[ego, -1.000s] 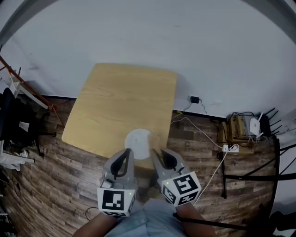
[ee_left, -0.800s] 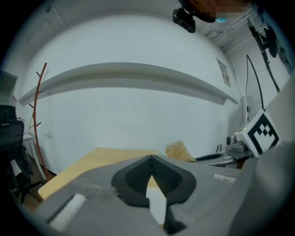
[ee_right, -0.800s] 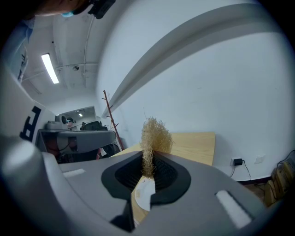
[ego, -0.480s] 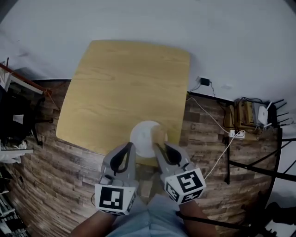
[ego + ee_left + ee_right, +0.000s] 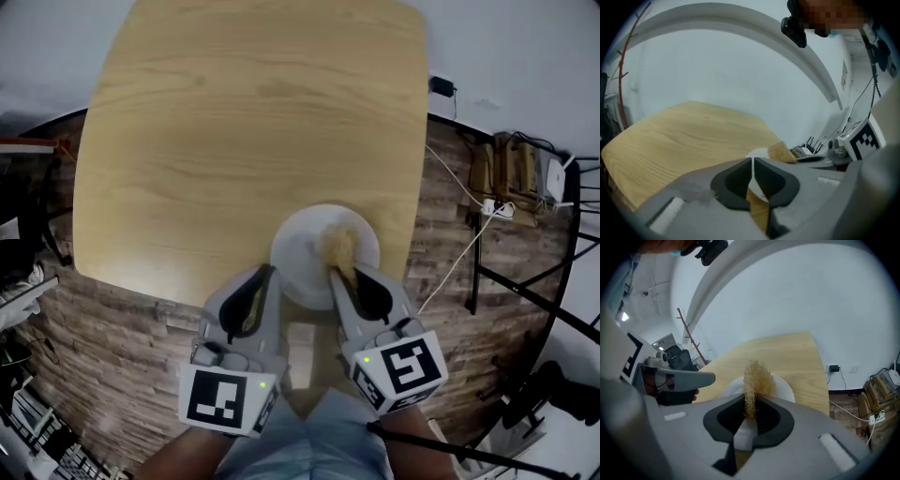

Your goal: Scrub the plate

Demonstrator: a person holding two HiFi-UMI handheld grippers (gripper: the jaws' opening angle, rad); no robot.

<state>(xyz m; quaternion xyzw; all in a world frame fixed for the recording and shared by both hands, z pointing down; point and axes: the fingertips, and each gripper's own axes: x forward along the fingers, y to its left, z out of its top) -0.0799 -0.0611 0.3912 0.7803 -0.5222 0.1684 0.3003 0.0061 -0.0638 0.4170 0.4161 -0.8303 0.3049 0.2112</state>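
A white plate [image 5: 305, 251] lies on the wooden table [image 5: 244, 122] at its near edge. My right gripper [image 5: 337, 274] is shut on a tan fibrous scrubber [image 5: 339, 247] that hangs over the plate's right part. From the right gripper view the scrubber [image 5: 754, 383] stands up between the jaws with the plate [image 5: 780, 389] behind it. My left gripper [image 5: 267, 274] is shut with nothing between its jaws, at the plate's near left rim. The left gripper view shows the plate [image 5: 759, 153] and scrubber [image 5: 780, 152] just beyond the shut left gripper [image 5: 753, 161].
The table stands on a wooden floor [image 5: 103, 337] against a white wall. At the right lie cables, a power strip [image 5: 495, 208] and a box with a router [image 5: 548, 178]. A dark rack [image 5: 23, 225] is at the left.
Both grippers have come down and forward toward the table. The plate now appears larger and closer, and the scrubber now hangs over it.
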